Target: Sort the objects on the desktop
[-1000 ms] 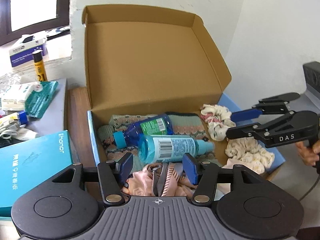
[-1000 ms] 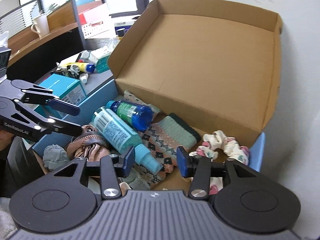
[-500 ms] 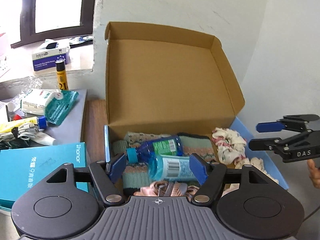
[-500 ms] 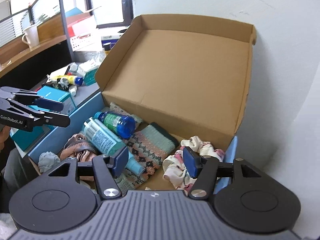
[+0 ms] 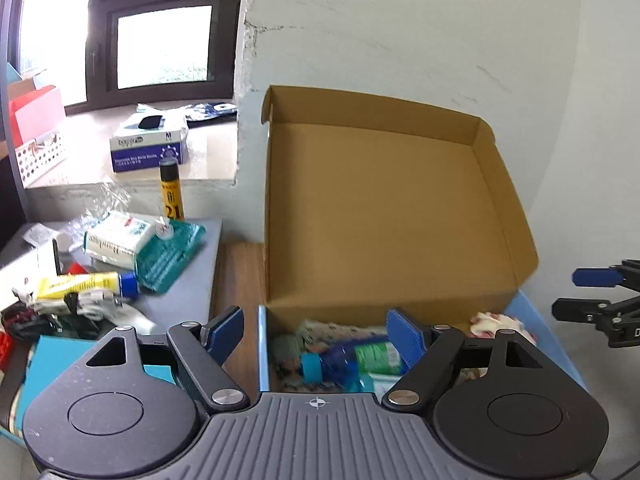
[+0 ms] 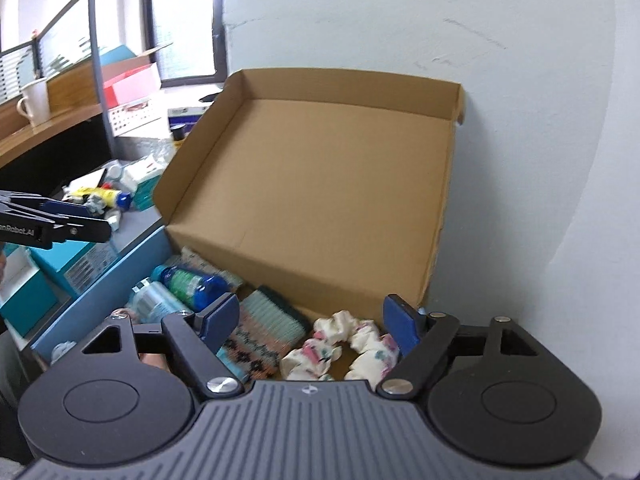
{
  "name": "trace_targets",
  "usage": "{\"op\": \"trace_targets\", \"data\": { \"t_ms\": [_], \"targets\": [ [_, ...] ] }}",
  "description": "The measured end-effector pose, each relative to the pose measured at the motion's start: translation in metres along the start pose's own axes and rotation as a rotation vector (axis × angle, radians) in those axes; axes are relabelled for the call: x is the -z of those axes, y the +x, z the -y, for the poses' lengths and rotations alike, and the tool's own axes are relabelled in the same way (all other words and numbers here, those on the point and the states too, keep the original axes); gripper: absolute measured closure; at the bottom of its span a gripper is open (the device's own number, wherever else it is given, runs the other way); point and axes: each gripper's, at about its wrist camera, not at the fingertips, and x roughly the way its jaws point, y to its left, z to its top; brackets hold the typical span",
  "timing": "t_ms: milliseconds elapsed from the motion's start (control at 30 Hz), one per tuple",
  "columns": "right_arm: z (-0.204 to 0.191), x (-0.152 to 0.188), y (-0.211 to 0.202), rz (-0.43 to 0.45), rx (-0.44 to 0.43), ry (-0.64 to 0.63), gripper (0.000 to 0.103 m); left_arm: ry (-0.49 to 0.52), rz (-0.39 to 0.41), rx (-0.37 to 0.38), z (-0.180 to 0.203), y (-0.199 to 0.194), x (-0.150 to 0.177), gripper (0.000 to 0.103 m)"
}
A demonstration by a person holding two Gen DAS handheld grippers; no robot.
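An open cardboard box with a blue outside stands against the wall, its lid upright; it also shows in the right wrist view. Inside lie two blue bottles, a patterned knit cloth and a floral scrunchie. My left gripper is open and empty, above the box's near left corner. My right gripper is open and empty, above the scrunchie and knit cloth. Each gripper shows at the edge of the other's view: the right gripper and the left gripper.
Left of the box, a grey surface holds a yellow tube, a teal pouch, a white packet and a teal box. A yellow-black can and a glove box stand near the window ledge.
Both grippers have pulled back and risen away from the box contents and have opened wider. The box now sits lower and smaller in both views.
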Motion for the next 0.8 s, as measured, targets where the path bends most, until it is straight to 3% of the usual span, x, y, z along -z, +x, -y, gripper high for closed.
{"op": "trace_targets", "data": {
  "t_ms": [200,400,567,700,800],
  "targets": [
    [0.016,-0.007,0.012,0.006,0.046,0.039,0.02,-0.024,0.004,-0.02,-0.005,0.016,-0.012,0.027],
    [0.031,-0.014,0.027,0.0,0.073,0.077,0.03,-0.036,-0.017,-0.038,-0.009,0.037,-0.017,0.029],
    [0.045,-0.021,0.042,-0.002,0.091,0.114,0.051,-0.06,-0.041,-0.028,-0.014,0.047,-0.017,0.031],
    [0.055,-0.026,0.055,-0.003,0.141,0.125,0.055,-0.068,-0.051,-0.021,-0.017,0.048,-0.015,0.031],
    [0.063,-0.029,0.064,-0.006,0.165,0.133,0.066,-0.07,-0.055,-0.015,-0.017,0.046,-0.014,0.031]
  ]
}}
